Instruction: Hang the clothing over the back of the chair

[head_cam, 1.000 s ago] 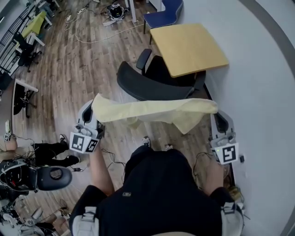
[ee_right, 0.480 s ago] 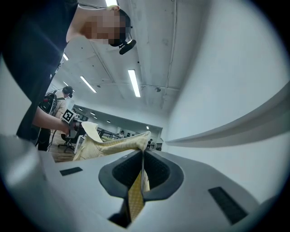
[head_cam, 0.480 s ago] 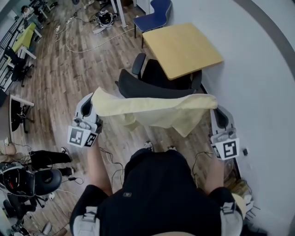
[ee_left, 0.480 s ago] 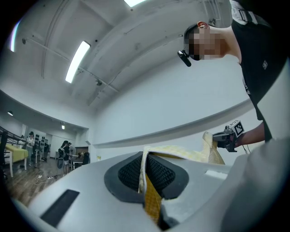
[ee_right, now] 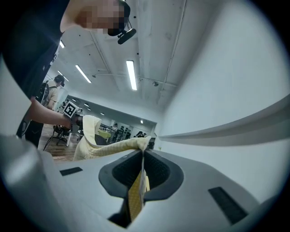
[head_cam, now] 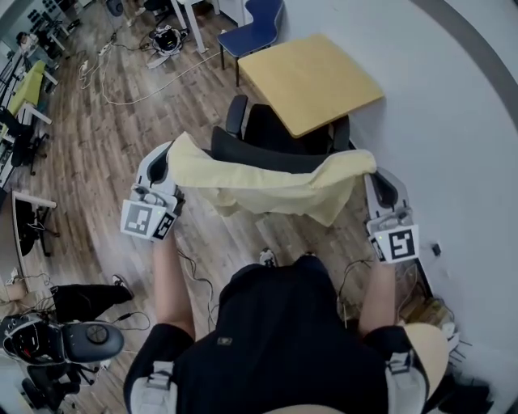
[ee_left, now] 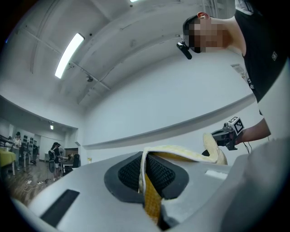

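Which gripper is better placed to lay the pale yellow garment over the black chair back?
Right, probably: at the right gripper the pale yellow garment overlaps the black chair back; at the left gripper it looks short of it.

**Premises:** an open-plan office or lab workroom.

**Grounds:**
- A wood-plank floor (head_cam: 121, 129) runs throughout.
- A black swivel office chair (head_cam: 271, 129) stands directly ahead of the left gripper (head_cam: 171, 158) and right gripper (head_cam: 372, 174). A light wooden table (head_cam: 312, 77) is just beyond it, and a blue chair (head_cam: 257, 24) farther on.
- Loose cable and equipment (head_cam: 166, 39) lie on the floor beyond the left gripper.
- Desks and further office chairs (head_cam: 20, 113) stand well out to that side.
- A plain white wall (head_cam: 453, 137) with a grey band (head_cam: 473, 47) runs past the right gripper.
- Ceiling strip lights (ee_right: 131, 74) and people at workstations (ee_left: 56, 154) show in the gripper views.
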### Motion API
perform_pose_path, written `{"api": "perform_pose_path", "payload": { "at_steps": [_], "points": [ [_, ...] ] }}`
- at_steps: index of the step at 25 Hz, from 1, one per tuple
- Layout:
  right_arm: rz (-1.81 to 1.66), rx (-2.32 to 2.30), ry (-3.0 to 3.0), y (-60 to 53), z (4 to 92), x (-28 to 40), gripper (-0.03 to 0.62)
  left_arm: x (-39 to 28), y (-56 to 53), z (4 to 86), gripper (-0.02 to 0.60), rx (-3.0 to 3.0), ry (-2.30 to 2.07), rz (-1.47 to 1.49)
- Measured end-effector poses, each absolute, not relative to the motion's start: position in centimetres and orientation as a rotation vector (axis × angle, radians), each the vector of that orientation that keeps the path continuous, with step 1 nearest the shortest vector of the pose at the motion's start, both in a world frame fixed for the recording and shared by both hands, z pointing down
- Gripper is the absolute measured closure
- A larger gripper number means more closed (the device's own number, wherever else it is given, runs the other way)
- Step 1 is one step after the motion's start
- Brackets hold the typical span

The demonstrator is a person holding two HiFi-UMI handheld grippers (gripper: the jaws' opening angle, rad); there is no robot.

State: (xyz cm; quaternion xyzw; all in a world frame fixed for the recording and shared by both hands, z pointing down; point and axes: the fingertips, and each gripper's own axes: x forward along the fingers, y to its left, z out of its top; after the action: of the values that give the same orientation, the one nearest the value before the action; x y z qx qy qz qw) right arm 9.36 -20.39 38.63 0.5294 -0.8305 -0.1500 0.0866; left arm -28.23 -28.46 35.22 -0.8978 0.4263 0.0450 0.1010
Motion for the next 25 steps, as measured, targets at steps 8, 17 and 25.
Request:
{"api": "perform_pose_path", "payload": {
  "at_steps": [8, 17, 25],
  "points": [
    [-0.452, 1.623, -2.403, -21.9, 38.3, 10.0, 0.586, -25.4, -31.5, 34.3, 0.574, -2.657, 1.158, 0.092],
    [-0.424, 1.643, -2.396, -24.6, 38.4, 10.9, 0.586, -24.1, -34.1, 33.7, 0.574, -2.656, 1.147, 0.107],
    [-0.398, 1.637, -2.403, -27.9, 39.3, 11.2, 0.586, -23.4, -37.4, 34.8, 0.574, -2.675, 1.154, 0.088]
  ]
}}
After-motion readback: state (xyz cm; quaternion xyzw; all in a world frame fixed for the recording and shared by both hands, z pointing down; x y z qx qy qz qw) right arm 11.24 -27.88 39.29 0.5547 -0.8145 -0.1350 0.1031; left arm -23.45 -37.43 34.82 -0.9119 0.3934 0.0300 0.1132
